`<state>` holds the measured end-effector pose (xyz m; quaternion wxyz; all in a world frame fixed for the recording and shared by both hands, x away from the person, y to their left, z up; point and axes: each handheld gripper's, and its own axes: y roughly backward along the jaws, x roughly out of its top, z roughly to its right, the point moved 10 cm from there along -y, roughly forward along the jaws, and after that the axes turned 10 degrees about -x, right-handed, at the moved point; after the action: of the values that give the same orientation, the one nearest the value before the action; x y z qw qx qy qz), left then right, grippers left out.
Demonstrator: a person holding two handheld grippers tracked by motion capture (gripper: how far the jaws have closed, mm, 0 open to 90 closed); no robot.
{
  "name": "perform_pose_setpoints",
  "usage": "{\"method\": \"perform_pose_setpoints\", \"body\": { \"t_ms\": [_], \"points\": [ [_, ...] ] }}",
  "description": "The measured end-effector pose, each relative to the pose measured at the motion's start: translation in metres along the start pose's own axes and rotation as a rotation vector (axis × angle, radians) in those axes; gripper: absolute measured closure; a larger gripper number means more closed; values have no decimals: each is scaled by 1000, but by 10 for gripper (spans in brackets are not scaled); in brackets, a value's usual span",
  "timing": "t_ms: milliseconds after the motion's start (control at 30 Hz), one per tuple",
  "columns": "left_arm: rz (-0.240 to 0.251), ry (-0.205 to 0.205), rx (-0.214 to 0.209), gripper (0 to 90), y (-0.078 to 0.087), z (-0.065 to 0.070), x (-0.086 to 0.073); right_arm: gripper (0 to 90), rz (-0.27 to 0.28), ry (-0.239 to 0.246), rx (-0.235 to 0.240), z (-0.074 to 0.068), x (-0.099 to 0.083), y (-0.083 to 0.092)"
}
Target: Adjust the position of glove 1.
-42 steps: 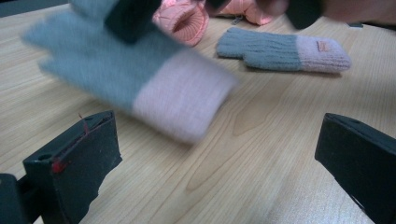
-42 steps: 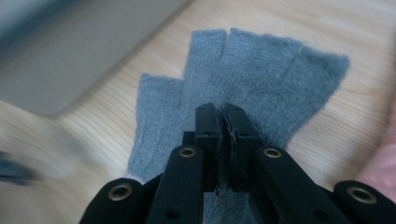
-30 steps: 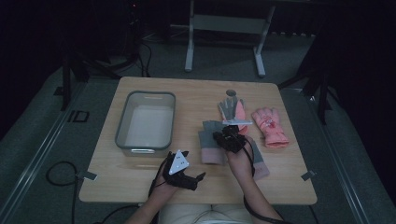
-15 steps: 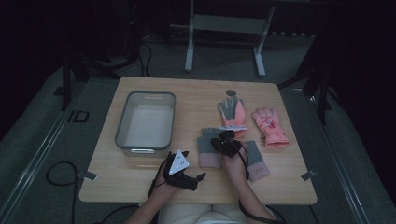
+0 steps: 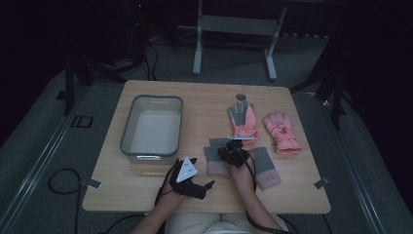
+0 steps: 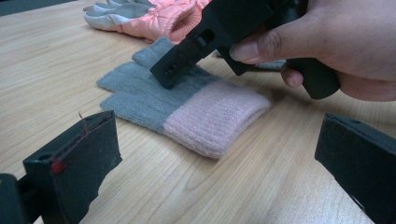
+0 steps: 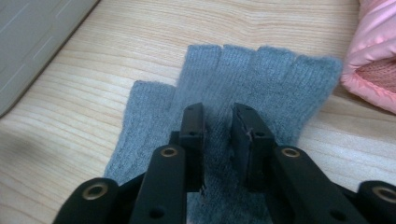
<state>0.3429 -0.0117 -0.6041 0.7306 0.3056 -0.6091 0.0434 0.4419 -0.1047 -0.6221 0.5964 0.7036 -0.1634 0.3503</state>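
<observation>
A: Nearest the table edge: left gripper, jaws wide apart, nothing between them, parked on bare table.
B: Noted. Pointing toward the grey-and-pink knit glove, well short of it.

A: Next out: right gripper, tips down on that knit glove. Jaws just been opening, now a narrow gap, grey wool under and between the pads; not pinched as far as visible.
B: Agreed. Not clamped on anything.

A: Key relation: glove directly beneath the right tongs, long axis running away from the person, pink cuff near, stubby grey fingers far. Jaw line set across the palm.
B: So right hand plainly the nearer; likely a straight close for a pinch of the knit.

A: Just right of it: second knit glove, same lie.
B: Farther: two pink padded gloves, side by side.

A: Far left: grey bin, well apart from all gloves.
</observation>
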Motion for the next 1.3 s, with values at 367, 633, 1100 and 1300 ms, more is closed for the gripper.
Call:
{"method": "perform_pose_setpoints", "body": {
  "t_ms": [367,633,1100,1300],
  "points": [
    [0,-3,0,0,0,0,0,608,132,154,61,31,35,61],
    [0,-4,3,0,0,0,0,619,141,316,123,72,26,85],
    [-1,-1,11,0,0,0,0,594,10,454,151,125,-31,69],
    [2,-1,8,0,0,0,0,581,-24,434,147,135,-40,62]
  ]
}}
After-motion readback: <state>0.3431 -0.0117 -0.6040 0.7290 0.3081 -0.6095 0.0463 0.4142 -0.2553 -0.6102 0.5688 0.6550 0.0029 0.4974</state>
